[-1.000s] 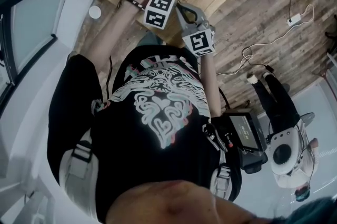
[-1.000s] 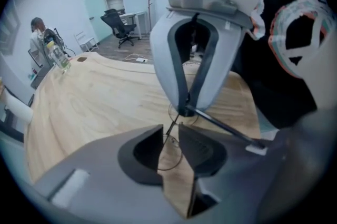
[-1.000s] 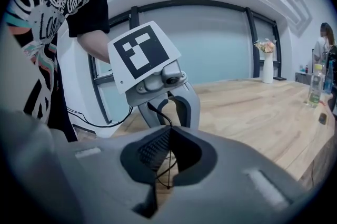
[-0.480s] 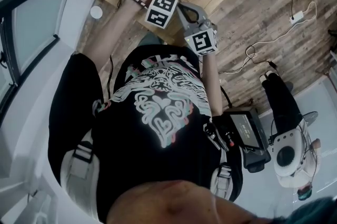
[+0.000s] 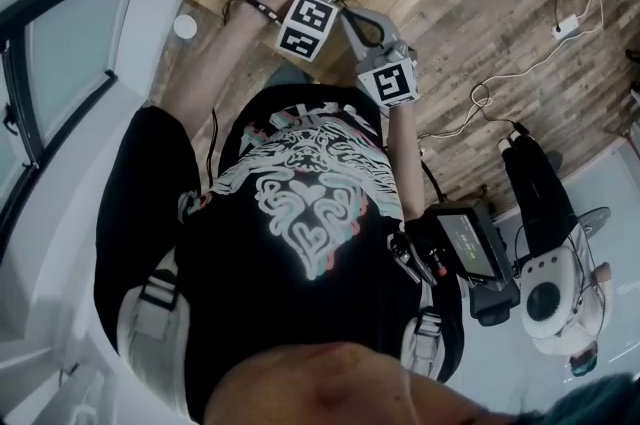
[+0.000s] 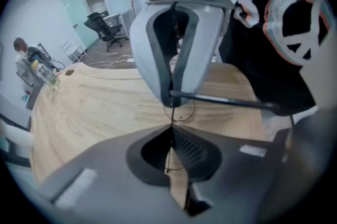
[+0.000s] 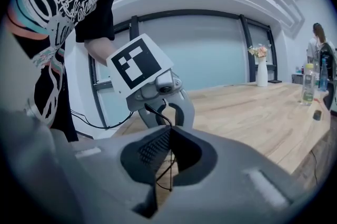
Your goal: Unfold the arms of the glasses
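Closest to me in the left gripper view, my left tool (image 6: 172, 128) is clenched: its 2 jaws meet on a thin wire rim of the glasses (image 6: 181, 112), which runs up out of the gap toward 12 o'clock. The right gripper view shows the same from the other side. My right tool (image 7: 169, 130) is clamped on the fine wire of the frame, with a loop of it hanging inside the jaw opening at 6 o'clock.

The 2 tools face each other tip to tip, and the glasses hang between them in the air, above the near edge of the tabletop (image 6: 95, 107). From the meeting point in the left gripper view, 1 dark arm of the glasses (image 6: 226, 100) sticks out toward 3 o'clock, ending against my black printed shirt (image 5: 300, 203). In the right gripper view a dark curved arm tip shows just above the jaws, in front of the left tool's body.

In the head view both marker cubes sit at 12 o'clock, past my chest, near the tabletop's edge.

Further off, a white vase of flowers (image 7: 261, 72) and a bottle (image 7: 307, 86) stand on the tabletop at 3 o'clock. An office chair (image 6: 108, 33) stands on the floor beyond, at 10 o'clock.
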Available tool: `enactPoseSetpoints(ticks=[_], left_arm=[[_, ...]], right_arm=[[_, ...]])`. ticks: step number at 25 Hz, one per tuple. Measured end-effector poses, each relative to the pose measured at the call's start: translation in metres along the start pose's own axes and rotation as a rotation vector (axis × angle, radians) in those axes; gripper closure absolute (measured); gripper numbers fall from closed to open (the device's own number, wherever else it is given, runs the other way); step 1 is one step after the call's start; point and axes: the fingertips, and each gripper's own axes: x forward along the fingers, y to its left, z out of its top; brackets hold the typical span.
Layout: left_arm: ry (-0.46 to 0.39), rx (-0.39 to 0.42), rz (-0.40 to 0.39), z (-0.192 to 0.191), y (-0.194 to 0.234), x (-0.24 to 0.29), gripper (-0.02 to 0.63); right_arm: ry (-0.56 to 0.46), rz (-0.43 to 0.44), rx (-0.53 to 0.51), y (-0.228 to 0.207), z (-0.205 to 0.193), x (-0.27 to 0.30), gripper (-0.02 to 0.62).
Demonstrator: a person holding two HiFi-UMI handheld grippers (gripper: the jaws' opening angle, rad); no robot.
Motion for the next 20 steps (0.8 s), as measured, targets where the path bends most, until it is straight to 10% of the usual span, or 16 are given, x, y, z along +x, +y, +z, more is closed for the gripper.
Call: enactPoseSetpoints(ticks=[11,20], left_arm=[[-0.098,-0.187,-0.024,0.003,0.005,-0.002,0.617],[-0.377,-0.607,-0.032,0.004,0.018,-0.028,0.617]], right_arm=[[-0.053,-0.101,0.101,-0.027,0.001,-0.017,0.597],[-0.084,-0.194,0.236,-0.055,-0.005,-0.033,0.597]])
